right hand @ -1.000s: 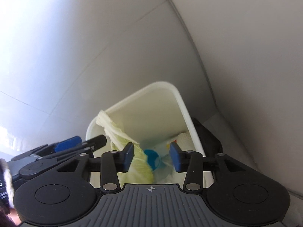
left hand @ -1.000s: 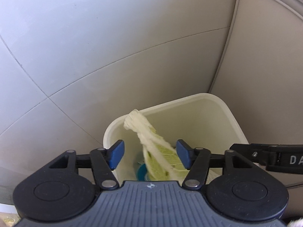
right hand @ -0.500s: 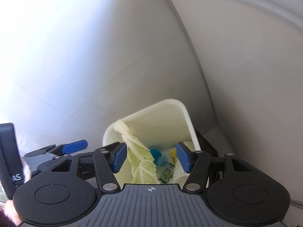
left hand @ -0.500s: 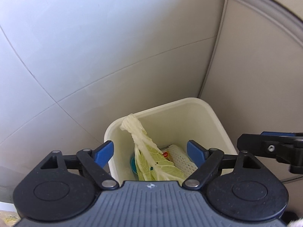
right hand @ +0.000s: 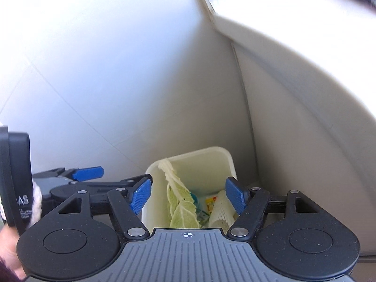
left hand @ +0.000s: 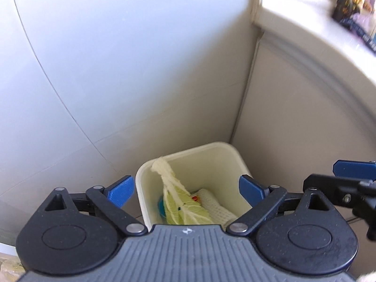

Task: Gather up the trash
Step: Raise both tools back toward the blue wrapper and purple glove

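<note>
A cream waste bin (left hand: 195, 150) stands on the floor in a corner; it also shows in the right wrist view (right hand: 199, 152). Inside lie a pale green cabbage leaf (left hand: 178, 202) leaning on the left wall, a white foam net (left hand: 213, 204), a blue cap and a small yellow wrapper (right hand: 210, 203). My left gripper (left hand: 186, 191) is open and empty above the bin. My right gripper (right hand: 188, 195) is open and empty above it too. The leaf (right hand: 181, 202) and net (right hand: 221, 211) show in the right wrist view.
A pale tiled wall (left hand: 94, 70) rises behind the bin. A beige cabinet (left hand: 305, 129) with a countertop stands right of it, close to the bin. Dark items (left hand: 352, 11) sit blurred on the countertop. The right gripper's finger (left hand: 352, 169) shows at the left view's right edge.
Both grippers have opened wider and risen away from the bin, which now looks smaller. The cabbage leaf has dropped from the left gripper into the bin. The countertop has come into view.
</note>
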`<state>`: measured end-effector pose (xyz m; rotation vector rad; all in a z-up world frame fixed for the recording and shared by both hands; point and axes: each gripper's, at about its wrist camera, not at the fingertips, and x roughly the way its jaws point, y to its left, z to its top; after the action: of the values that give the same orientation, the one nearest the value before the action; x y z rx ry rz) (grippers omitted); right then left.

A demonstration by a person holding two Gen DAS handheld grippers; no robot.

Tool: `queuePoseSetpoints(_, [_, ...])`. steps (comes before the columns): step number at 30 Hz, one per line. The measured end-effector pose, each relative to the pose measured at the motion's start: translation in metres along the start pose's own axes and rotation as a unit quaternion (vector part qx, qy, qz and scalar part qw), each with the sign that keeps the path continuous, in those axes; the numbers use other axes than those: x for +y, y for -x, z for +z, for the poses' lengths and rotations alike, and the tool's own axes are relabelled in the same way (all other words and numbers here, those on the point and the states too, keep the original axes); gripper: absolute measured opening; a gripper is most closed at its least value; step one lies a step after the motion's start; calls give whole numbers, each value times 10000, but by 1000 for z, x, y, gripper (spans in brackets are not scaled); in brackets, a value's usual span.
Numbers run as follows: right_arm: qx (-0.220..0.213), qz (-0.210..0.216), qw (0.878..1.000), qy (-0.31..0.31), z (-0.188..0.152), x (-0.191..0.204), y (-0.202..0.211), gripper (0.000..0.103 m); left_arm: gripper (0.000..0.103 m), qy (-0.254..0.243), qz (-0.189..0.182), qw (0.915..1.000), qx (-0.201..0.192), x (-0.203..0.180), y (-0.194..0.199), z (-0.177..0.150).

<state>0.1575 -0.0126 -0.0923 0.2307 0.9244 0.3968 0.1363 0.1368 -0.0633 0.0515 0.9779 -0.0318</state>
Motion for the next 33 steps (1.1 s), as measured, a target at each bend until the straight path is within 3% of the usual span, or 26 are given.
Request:
queuePoseSetpoints(5, [-258,-4,9997,-30,16,-7,40,83,102,125,-238,9995,-163,-7,31,18])
queuePoseSetpoints(14, [-870,-701,9937,-57,51,-55,119,88,102,59,-644,9973,-359,-47,47,52])
queuePoseSetpoints(24, [-1495,-1590,9746,-502,98,-157,186,92,102,-520,-967,9927,-502,-140,36,111])
queuePoseSetpoints(33, [-1773,-2181,9562,-813,140,-259,205,93,102,-933,-1157,9872,-583,-238,9,161])
